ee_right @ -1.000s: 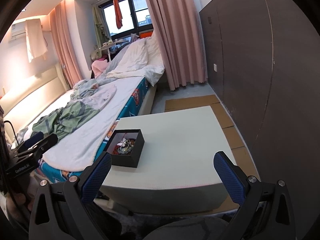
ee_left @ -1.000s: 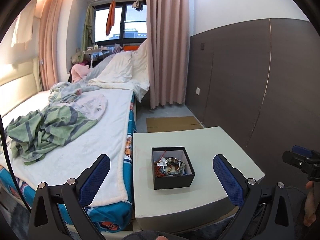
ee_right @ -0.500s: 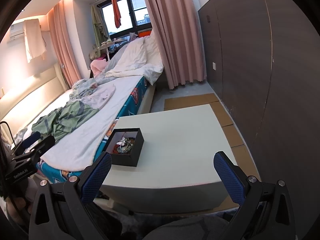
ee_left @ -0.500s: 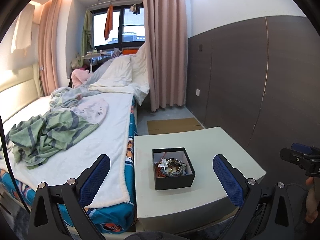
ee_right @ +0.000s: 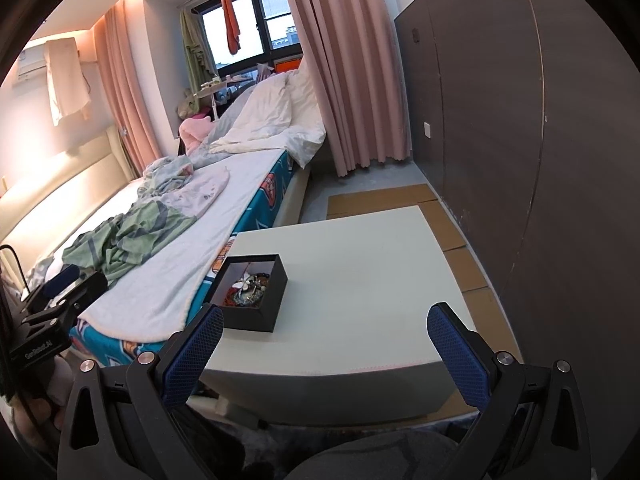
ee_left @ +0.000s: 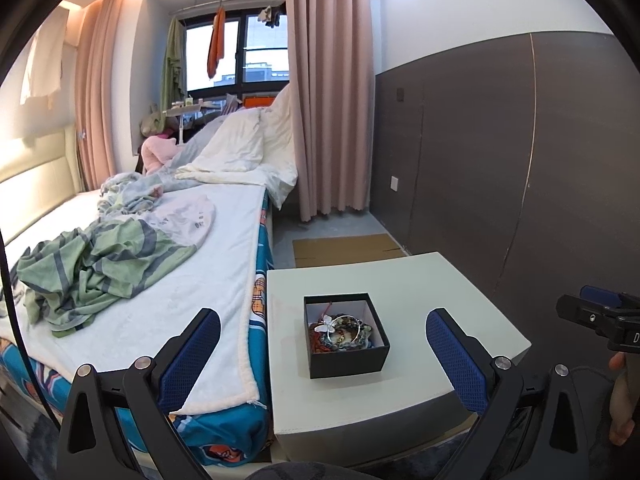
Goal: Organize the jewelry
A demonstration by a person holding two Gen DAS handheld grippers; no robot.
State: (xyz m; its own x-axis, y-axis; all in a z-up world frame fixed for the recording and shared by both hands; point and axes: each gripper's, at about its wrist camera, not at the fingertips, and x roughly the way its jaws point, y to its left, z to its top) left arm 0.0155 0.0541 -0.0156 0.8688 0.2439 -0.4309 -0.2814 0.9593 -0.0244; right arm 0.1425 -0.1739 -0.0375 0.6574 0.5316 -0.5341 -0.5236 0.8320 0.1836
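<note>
Holding your left gripper and right gripper spread wide, empty, short of the table, black box of jewelry between left fingers.

An open box was set on the bench, toward its left half and nearer the front edge. A tangle of jewelry was held inside the box. The bed was placed directly left of the bench, its edge touching or just beside it. Crumpled bedding was spread on the bed, with pillows piled at its far end by the window. A curtain was hung behind the bench, past a strip of floor on which flat cardboard was laid. A panelled wall was positioned to the right of the bench.
</note>
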